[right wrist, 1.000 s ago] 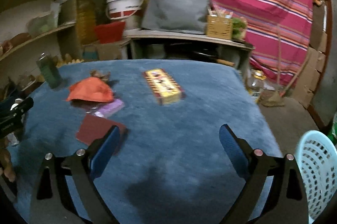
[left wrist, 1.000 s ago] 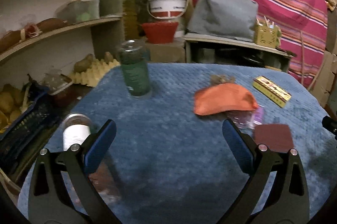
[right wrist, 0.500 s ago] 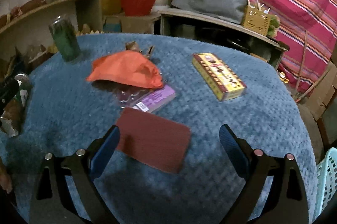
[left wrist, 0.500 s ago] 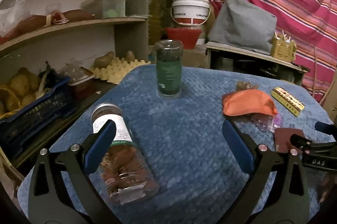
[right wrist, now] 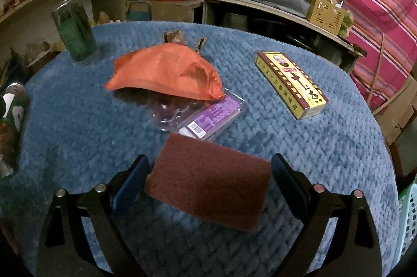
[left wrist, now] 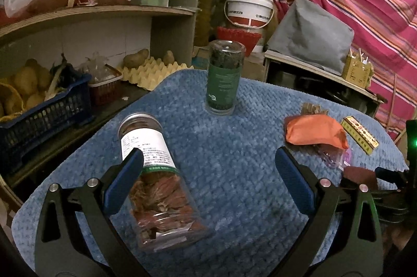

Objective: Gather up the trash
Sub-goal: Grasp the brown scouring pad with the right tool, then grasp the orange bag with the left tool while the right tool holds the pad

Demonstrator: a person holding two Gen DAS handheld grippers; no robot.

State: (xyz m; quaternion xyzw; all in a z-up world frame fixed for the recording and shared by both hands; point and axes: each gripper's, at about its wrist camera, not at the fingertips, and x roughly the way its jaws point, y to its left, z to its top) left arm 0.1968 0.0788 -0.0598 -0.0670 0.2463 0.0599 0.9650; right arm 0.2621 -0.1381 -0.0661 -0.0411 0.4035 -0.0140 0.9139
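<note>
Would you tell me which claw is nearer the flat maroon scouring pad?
Right. The right claw straddles the flat maroon scouring pad, open; the left claw is farther left, by the lying clear jar.

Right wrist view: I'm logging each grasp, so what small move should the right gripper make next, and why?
Probably ease the right gripper slightly lower and close it. Its open fingers already bracket the dark red pad, which lies flat on the blue cloth, clear of the purple packet.
</note>
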